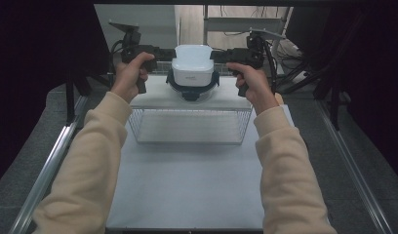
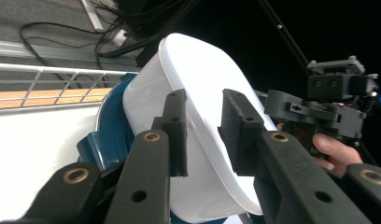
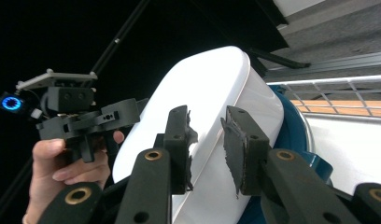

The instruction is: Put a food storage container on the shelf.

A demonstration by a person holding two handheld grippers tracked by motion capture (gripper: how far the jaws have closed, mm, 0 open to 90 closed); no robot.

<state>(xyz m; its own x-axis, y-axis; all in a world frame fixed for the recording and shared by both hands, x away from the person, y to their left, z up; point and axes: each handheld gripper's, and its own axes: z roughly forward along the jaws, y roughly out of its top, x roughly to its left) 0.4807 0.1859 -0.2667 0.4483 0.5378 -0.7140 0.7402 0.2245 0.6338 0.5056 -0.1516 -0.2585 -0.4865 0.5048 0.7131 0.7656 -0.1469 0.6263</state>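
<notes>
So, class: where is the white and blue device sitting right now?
In the high view the white and blue device sits mid-table on the white platform behind the wire basket, between the left gripper and right gripper.

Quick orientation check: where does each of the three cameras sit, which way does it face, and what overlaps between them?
High view: above the person's side, looking forward and down on the table; both forearms, hands, left tongs and right tongs flank the white device.
Left gripper view: rides the left tongs, looking along its jaws at the white device; the other hand shows beyond.
Right gripper view: rides the right tongs, facing the device; the other hand beyond.
Shared: device, wire basket.
</notes>
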